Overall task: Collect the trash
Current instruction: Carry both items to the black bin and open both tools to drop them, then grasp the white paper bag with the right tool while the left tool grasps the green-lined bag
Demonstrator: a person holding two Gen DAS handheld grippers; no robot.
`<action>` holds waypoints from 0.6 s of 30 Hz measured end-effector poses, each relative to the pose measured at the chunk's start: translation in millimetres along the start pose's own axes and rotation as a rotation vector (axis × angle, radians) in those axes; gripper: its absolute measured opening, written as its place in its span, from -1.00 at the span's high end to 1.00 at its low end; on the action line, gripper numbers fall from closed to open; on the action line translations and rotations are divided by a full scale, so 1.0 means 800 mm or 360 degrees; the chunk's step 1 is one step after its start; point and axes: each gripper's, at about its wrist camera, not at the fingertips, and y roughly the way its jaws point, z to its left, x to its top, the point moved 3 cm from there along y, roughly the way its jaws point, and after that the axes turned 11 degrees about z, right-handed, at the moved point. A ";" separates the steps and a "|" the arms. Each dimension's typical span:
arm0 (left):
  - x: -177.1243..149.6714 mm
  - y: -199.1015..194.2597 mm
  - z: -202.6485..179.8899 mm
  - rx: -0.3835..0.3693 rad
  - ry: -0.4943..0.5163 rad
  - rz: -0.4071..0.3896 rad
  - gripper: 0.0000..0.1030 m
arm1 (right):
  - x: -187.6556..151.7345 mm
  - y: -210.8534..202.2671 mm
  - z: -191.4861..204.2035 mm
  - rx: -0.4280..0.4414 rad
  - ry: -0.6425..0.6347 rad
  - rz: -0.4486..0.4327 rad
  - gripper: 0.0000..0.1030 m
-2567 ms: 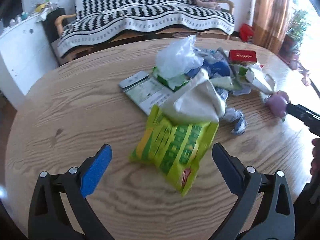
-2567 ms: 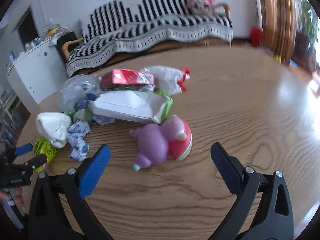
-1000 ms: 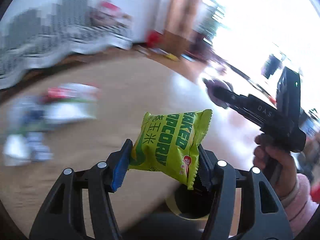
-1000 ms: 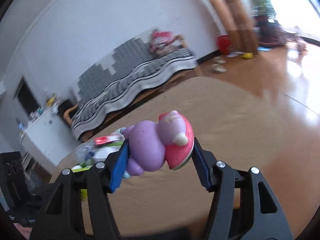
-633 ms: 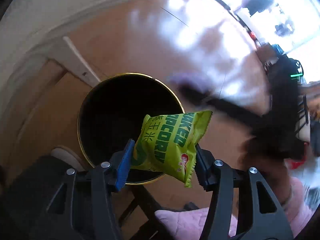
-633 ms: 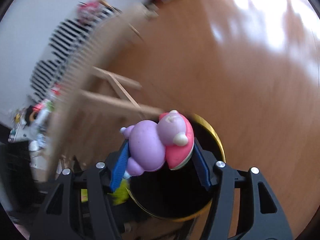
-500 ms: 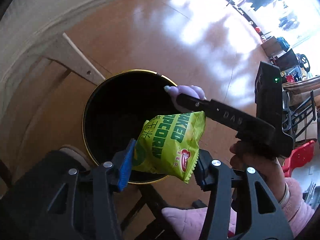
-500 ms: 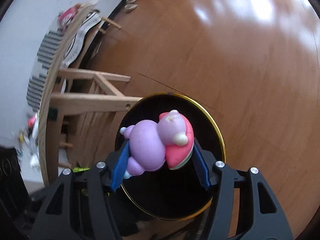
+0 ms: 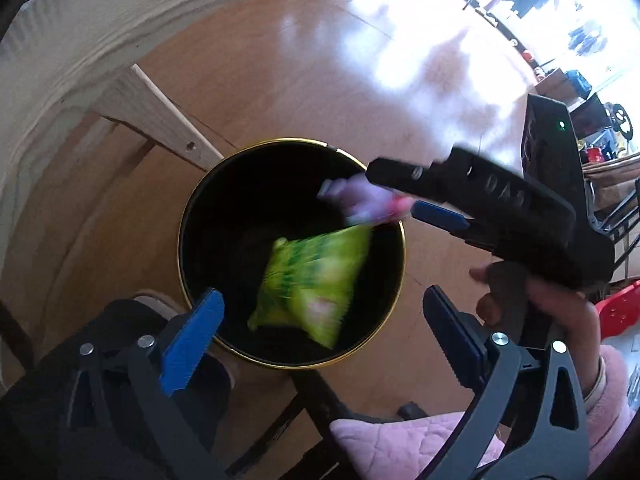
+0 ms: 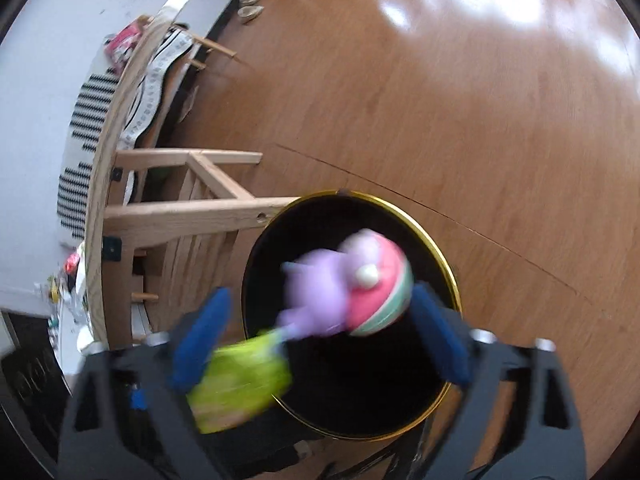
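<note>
A black bin with a gold rim (image 9: 288,141) stands on the floor beside the table. My left gripper (image 9: 322,294) hangs over it with its jaws opening. The green popcorn bag (image 9: 312,280) is blurred and loose between them, dropping into the bin. My right gripper (image 9: 392,196) reaches in from the right, its jaws opening too. In the right wrist view that gripper (image 10: 320,294) is wide over the bin rim (image 10: 400,208). The purple and pink toy (image 10: 352,292) falls free of its pads, and the bag (image 10: 240,384) shows at lower left.
The round table's edge and wooden leg frame (image 10: 180,208) stand just left of the bin; a leg (image 9: 160,116) passes close to the rim. A hand (image 9: 540,292) and pink sleeve (image 9: 420,440) are at lower right. Polished wood floor (image 10: 440,80) lies beyond.
Both grippers carried their loads from the table down over the bin. Half a second ago each still gripped its item; now both jaws have spread and the bag and toy are falling.
</note>
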 end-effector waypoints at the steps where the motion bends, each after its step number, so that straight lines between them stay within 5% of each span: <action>1: -0.001 0.000 -0.001 -0.0033 0.0007 0.0004 -0.88 | 0.002 -0.005 0.000 -0.0006 0.0016 -0.0014 -0.87; 3: -0.002 -0.009 0.006 -0.0073 -0.0023 -0.0037 -0.88 | 0.003 -0.016 0.001 -0.0008 0.0018 -0.0067 -0.87; 6: -0.001 -0.064 0.027 -0.0199 -0.0117 -0.0260 -0.88 | 0.002 -0.036 0.008 -0.0057 -0.0009 -0.0195 -0.87; 8: -0.006 -0.121 0.050 -0.0173 -0.0189 -0.0451 -0.88 | 0.000 -0.048 0.020 -0.0104 -0.0093 -0.0279 -0.87; 13: -0.051 -0.245 0.146 0.0146 -0.0420 -0.0884 -0.88 | 0.001 -0.065 0.068 -0.0260 -0.0304 -0.0434 -0.87; 18: -0.138 -0.291 0.294 0.0522 -0.0902 -0.0996 -0.88 | -0.003 -0.062 0.182 -0.0301 -0.0637 -0.0529 -0.87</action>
